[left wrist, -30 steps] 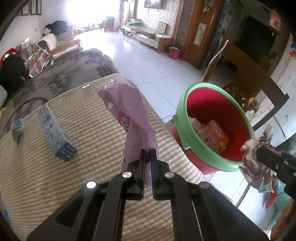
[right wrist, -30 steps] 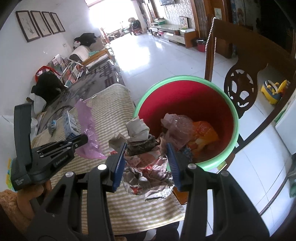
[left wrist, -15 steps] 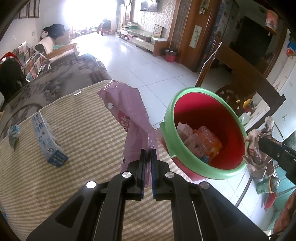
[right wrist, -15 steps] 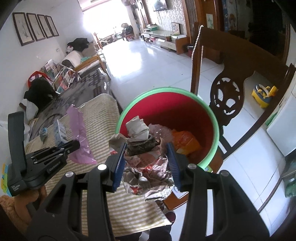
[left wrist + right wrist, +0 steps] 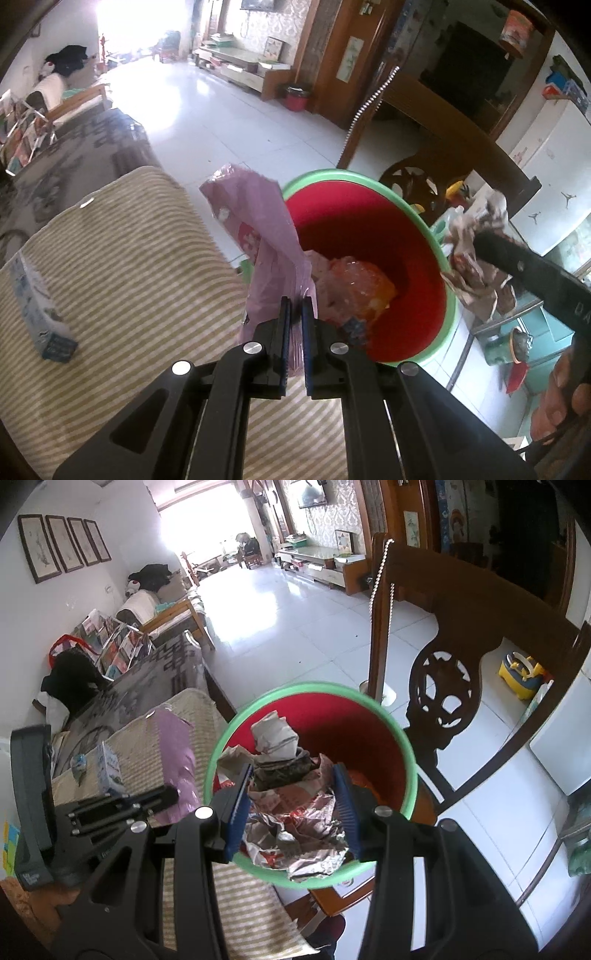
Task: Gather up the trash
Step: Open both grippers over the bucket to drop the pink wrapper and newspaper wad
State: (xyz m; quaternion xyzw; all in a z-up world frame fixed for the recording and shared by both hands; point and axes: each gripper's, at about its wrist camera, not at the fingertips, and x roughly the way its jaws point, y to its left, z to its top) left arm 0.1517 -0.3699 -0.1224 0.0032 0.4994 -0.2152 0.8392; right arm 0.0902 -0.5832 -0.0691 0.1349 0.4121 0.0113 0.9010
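The carrying step is in hand: a thin pink plastic bag is pinched in the closed left hand-held gripper, and a crumpled paper-and-foil wad is clamped in the half-open right hand-held gripper, directly over the green-rimmed red plastic bin. Release above the bin is probably called for next.

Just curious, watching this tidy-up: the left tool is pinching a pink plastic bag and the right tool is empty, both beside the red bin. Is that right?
Not quite. The right tool is not empty: it holds a wad of crumpled paper and foil over the red bin, as the right wrist view shows. The rest stands: the left tool pinches the pink plastic bag.
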